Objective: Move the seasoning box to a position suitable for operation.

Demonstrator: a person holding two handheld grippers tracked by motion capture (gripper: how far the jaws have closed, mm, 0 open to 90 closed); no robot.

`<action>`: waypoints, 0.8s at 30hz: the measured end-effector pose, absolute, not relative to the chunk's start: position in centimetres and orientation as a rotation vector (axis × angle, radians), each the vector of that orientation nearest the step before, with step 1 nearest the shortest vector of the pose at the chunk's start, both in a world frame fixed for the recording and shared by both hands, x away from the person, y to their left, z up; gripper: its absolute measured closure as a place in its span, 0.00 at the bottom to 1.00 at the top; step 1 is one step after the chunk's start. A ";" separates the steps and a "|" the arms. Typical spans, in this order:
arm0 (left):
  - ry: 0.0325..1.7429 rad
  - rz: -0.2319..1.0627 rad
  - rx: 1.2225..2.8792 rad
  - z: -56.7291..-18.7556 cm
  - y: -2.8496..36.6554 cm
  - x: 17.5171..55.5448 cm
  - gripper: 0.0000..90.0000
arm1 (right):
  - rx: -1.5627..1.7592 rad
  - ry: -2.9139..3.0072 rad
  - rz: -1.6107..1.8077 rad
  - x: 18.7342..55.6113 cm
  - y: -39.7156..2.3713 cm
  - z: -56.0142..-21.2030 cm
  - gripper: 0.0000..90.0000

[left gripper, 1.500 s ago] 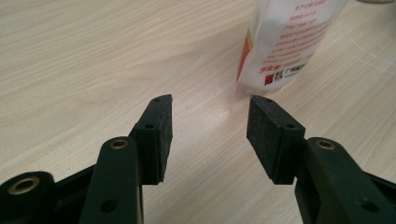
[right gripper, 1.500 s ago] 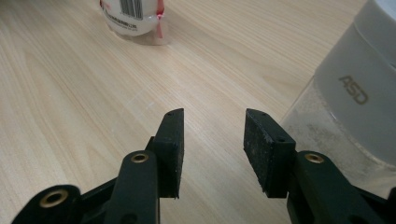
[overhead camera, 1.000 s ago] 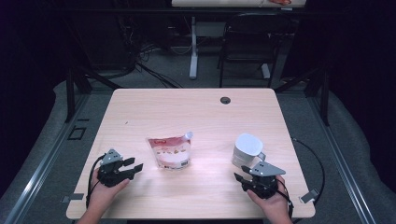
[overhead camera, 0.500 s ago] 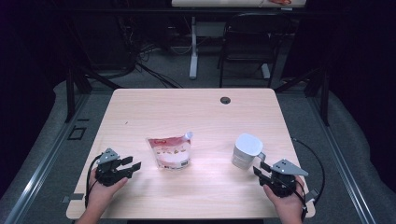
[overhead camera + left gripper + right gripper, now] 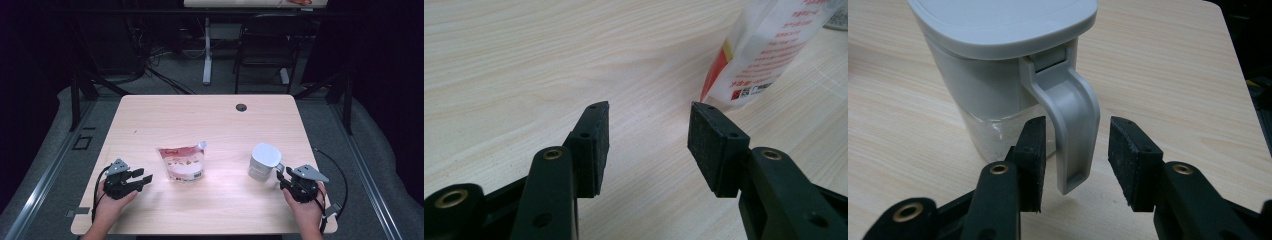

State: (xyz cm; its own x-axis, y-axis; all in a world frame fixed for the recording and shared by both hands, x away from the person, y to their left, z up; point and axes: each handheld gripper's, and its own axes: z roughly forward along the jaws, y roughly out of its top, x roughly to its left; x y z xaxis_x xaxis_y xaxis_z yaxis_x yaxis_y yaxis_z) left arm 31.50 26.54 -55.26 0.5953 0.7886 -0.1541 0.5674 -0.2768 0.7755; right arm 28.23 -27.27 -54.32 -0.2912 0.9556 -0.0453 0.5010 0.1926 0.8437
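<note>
Right gripper [image 5: 1075, 160] sits at the near right corner of the tabletop [image 5: 200, 115], jaws on either side of the jug [image 5: 263, 161] handle [image 5: 1073, 130]. They've just been opening again; the handle stands between the pads but there's a gap on each side, so no squeeze on it. The jug itself is upright, lid on, right of center and just in front of that gripper. Left gripper [image 5: 649, 145] rests near the left edge, jaws wide with nothing between, only bare wood under them. The pouch [image 5: 181, 162] lies flat mid-table, just beyond those jaws and well apart from the jug.
</note>
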 end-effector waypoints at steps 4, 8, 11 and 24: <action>1.084 0.328 1.972 -55.3 26.6 31.5 0.57 | 1.343 1.884 0.967 28.9 -26.9 -54.6 0.67; 1.084 0.326 1.961 -55.3 26.6 31.5 0.57 | 1.335 1.874 0.953 29.4 -26.8 -54.7 0.68; 1.081 0.309 1.963 -55.3 26.6 31.5 0.59 | 1.329 1.887 0.961 29.6 -26.8 -54.8 0.68; 1.081 0.307 1.956 -55.2 26.7 31.6 0.59 | 1.312 1.944 0.976 30.4 -26.9 -54.8 0.76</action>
State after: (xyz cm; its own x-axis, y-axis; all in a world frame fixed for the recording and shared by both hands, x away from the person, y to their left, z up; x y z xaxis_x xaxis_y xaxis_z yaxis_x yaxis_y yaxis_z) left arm 31.56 26.69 -55.22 0.5951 0.7835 -0.1787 0.5729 -0.2577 0.7780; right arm 30.44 -26.91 -54.75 -0.3376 0.9386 -0.0708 0.5042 0.2438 0.8285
